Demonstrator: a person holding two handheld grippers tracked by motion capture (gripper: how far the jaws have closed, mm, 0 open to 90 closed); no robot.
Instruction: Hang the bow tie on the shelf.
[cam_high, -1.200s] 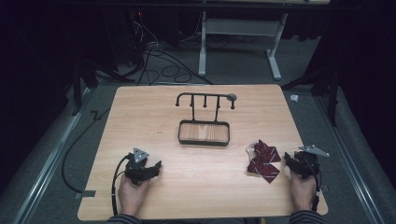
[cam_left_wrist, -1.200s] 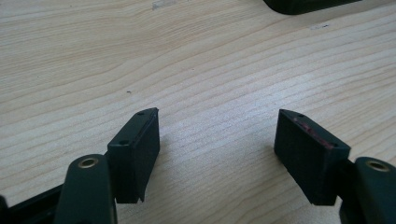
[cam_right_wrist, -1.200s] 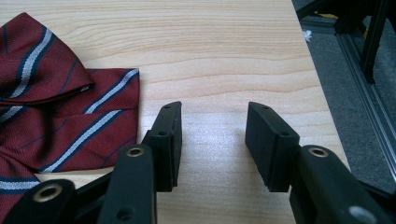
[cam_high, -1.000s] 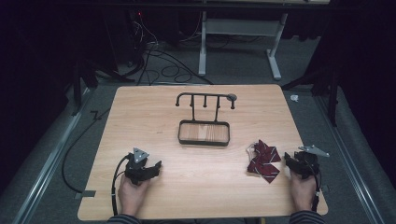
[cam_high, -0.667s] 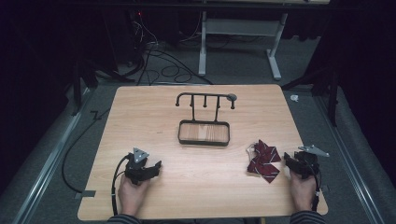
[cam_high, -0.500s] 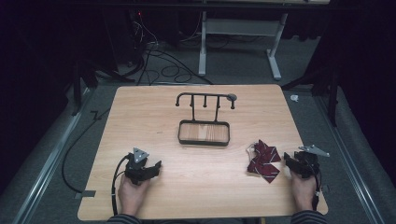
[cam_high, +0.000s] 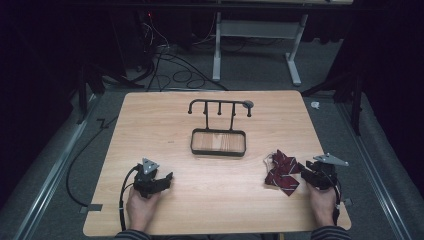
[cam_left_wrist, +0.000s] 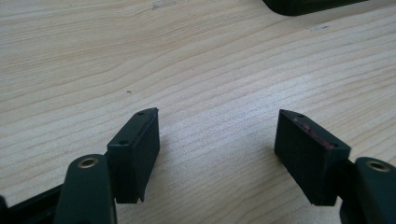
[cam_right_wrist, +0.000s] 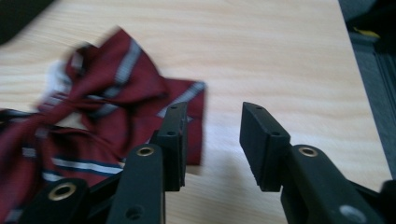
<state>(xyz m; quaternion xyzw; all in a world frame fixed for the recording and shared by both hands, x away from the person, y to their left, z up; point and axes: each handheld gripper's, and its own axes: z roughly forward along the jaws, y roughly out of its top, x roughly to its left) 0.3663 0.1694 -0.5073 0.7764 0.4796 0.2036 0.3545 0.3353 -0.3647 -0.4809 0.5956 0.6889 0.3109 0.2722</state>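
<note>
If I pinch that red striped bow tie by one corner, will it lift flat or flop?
The bow tie is thin folded cloth lying in loose layers, so it will probably droop and unfold. It looks light, so it may slide on the smooth table if nudged.

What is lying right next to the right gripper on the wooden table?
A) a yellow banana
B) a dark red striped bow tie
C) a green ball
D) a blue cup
B: a dark red striped cloth bow tie lies on the wooden table just beside the right gripper.
</note>
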